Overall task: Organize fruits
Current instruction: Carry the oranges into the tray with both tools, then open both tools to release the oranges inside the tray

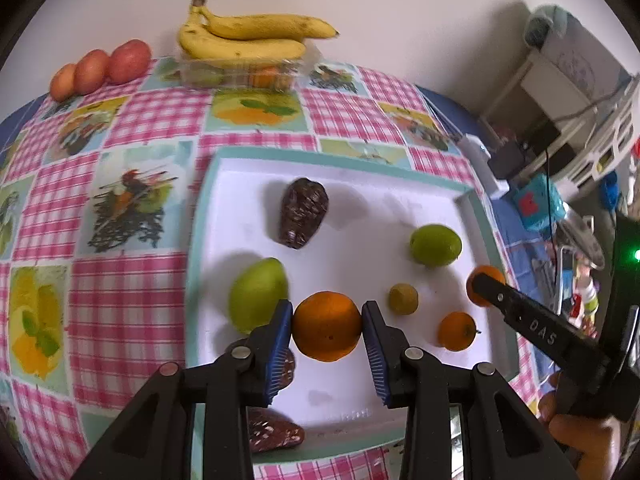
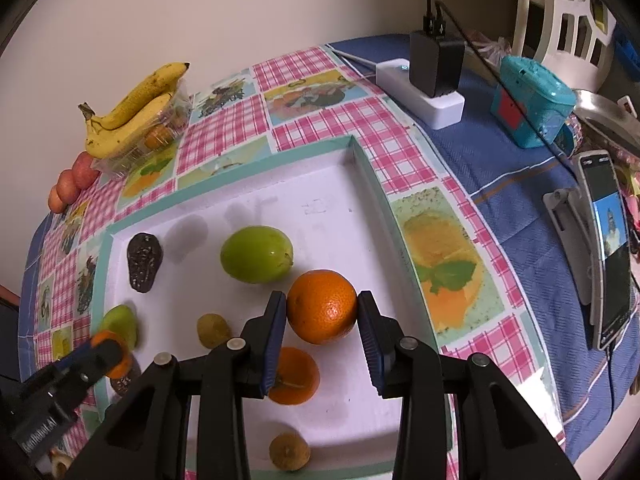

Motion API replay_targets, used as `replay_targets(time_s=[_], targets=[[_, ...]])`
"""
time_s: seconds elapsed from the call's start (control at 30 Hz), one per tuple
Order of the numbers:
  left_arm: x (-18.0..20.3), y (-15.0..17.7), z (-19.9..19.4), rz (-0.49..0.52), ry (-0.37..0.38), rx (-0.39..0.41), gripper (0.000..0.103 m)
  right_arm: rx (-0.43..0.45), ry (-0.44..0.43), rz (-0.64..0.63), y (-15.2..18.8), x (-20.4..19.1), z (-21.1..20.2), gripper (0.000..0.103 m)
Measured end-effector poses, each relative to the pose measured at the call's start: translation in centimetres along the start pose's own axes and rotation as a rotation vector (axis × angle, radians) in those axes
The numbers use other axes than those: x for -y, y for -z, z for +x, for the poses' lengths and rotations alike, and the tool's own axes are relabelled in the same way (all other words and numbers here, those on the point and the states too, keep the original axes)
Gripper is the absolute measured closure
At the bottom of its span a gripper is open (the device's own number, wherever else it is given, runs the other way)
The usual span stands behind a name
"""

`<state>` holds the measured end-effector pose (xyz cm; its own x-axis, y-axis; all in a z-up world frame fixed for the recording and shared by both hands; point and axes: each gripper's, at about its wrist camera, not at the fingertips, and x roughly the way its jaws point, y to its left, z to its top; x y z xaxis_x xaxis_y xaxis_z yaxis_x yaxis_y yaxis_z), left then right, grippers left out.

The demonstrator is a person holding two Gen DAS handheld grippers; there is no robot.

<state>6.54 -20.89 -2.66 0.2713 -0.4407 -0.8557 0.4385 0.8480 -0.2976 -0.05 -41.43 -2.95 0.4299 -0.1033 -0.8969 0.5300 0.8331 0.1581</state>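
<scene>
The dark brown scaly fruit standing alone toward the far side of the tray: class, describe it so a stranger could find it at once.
Start at the white tray with the teal rim on the pink checked tablecloth. Toward its far side, nearer the bananas, lies the dark brown scaly fruit. It is pointed, rough and almost black, unlike the smooth green and orange fruits nearby.

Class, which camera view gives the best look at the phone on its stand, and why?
The right wrist view: the phone stands at the right edge there, on its grey stand, with the screen lit. In the left wrist view that side is only small, blurred clutter, and no phone can be made out.
</scene>
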Motion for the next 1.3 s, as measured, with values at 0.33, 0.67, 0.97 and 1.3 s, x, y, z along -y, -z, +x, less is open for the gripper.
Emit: replay_targets(time_s=[0.33, 0.67, 0.97, 1.3], targets=[[0.5, 0.4, 3.2, 0.027, -0.015, -0.039, 0.065, -0.015, 0.011, 0.017, -0.2, 0.5, 1.5, 0.065], [1.0, 0.4, 3.5, 0.054, -0.033, -0.052, 0.065, -0.011, 0.028, -0.005, -0.2, 0.2, 1.4, 0.065], [0.4, 0.8, 1.3, 0.047, -0.033, -0.033, 0.063, 0.020, 0.046, -0.027, 0.5, -0.8, -0.4, 0.050], [-4.1, 1.6, -2.8, -0.053, -0.151, 0.047, 0.017, 0.020, 0.046, -0.093, 2.7, -3.4, -1.5, 0.029]])
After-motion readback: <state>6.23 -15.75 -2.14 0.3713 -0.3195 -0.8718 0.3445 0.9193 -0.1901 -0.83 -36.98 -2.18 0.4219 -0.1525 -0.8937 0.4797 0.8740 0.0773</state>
